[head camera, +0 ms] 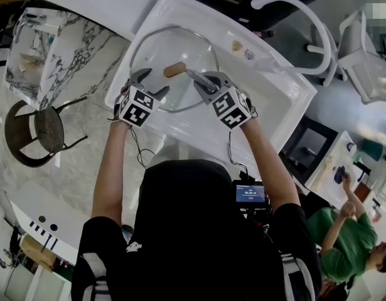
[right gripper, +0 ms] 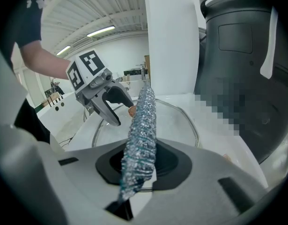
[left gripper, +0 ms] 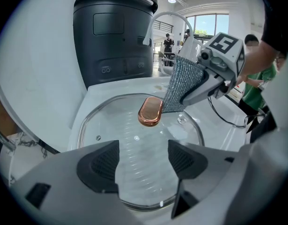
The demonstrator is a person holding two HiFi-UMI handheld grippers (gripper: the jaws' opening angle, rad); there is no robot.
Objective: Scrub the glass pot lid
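The round glass pot lid (head camera: 156, 54) lies flat in the white sink (head camera: 199, 130), its copper knob (head camera: 175, 70) pointing up. My left gripper (head camera: 154, 85) hovers over the lid's near left rim, open, with nothing between its pads; in the left gripper view the lid (left gripper: 134, 144) shows through the gap of that gripper (left gripper: 143, 161). My right gripper (head camera: 202, 80) is shut on a silvery scrubbing cloth (right gripper: 141, 135). The cloth (left gripper: 181, 86) hangs down to the glass right beside the knob (left gripper: 150, 110).
A white curved faucet (head camera: 305, 17) arches over the sink's far right. A dark cylindrical bin (left gripper: 115, 36) stands behind the sink. A marble counter (head camera: 73, 49) and a round chair (head camera: 36, 133) are on the left. A person in green (head camera: 343, 237) stands at lower right.
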